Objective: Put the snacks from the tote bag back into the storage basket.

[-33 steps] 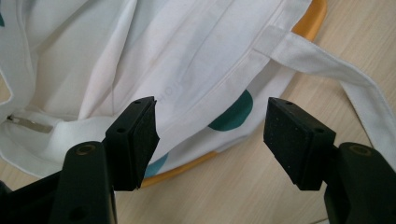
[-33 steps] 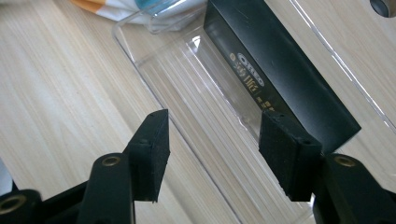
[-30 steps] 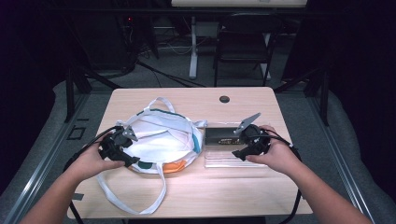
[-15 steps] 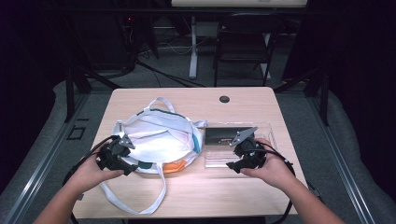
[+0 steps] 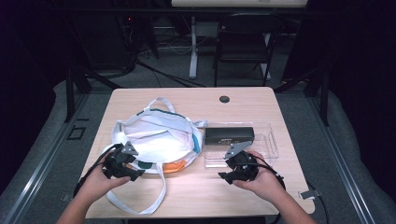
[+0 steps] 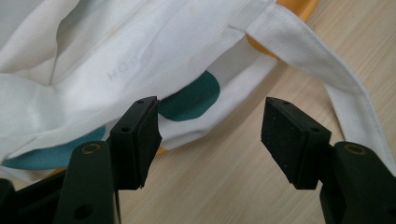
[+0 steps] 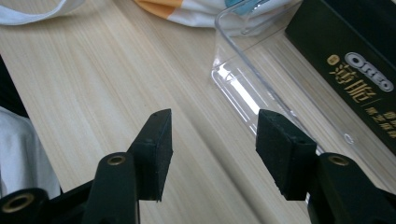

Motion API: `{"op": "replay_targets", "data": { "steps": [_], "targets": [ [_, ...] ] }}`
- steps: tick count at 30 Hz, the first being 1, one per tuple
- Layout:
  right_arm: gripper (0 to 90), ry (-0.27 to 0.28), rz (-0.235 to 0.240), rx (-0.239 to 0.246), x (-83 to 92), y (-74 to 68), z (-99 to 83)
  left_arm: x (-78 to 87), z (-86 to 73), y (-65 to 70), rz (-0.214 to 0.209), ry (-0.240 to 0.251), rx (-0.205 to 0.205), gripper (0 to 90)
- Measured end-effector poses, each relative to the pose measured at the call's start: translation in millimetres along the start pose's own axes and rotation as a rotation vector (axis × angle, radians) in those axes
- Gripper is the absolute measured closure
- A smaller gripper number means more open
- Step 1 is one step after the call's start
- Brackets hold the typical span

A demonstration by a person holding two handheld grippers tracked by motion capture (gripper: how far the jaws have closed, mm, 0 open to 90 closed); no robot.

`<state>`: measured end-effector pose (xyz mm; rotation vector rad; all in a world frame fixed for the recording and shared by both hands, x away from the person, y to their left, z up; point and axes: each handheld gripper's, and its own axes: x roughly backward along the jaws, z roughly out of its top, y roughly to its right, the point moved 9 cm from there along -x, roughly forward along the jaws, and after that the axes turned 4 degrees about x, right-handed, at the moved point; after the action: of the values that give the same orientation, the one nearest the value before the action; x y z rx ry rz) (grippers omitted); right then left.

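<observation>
A white cloth tote bag [image 5: 156,140] with teal and orange patches lies on the left half of the wooden table [image 5: 201,196], its long strap [image 5: 154,200] looping toward the near edge. My left gripper [image 5: 125,163] is at the bag's near left edge. In the left gripper view it [image 6: 210,135] stands open, with the bag's hem [image 6: 187,98] just ahead of its jaws and nothing between them. A clear plastic tray [image 5: 268,144] holds a black Oreo box [image 5: 229,134]. My right gripper [image 5: 231,171] is low over bare wood just in front of the tray. It [image 7: 212,149] is open and empty, beside the tray's corner [image 7: 243,88].
A round dark grommet [image 5: 224,99] sits near the table's far edge. A dark chair [image 5: 243,42] and desk legs stand beyond the table. Cables trail from both grippers off the near edge. Bare wood lies between the two hands.
Both hands have come down and back toward the near edge. The right gripper moved off the tray to the wood in front of it. The left slid to the bag's near corner.
</observation>
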<state>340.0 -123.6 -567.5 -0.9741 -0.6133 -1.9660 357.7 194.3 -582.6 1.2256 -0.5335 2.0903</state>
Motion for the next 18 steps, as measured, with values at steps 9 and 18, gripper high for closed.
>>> {"op": "replay_targets", "data": {
  "steps": [9,18],
  "targets": [
    [51.4,0.035,-0.008,-0.004,-8.8,-12.2,-1.0,6.6,6.1,7.1,-0.025,0.108,0.062,37.2],
    [54.6,0.070,0.000,-0.035,-16.6,-20.2,-2.0,7.7,0.8,8.3,0.012,0.096,0.064,37.3]
  ]
}}
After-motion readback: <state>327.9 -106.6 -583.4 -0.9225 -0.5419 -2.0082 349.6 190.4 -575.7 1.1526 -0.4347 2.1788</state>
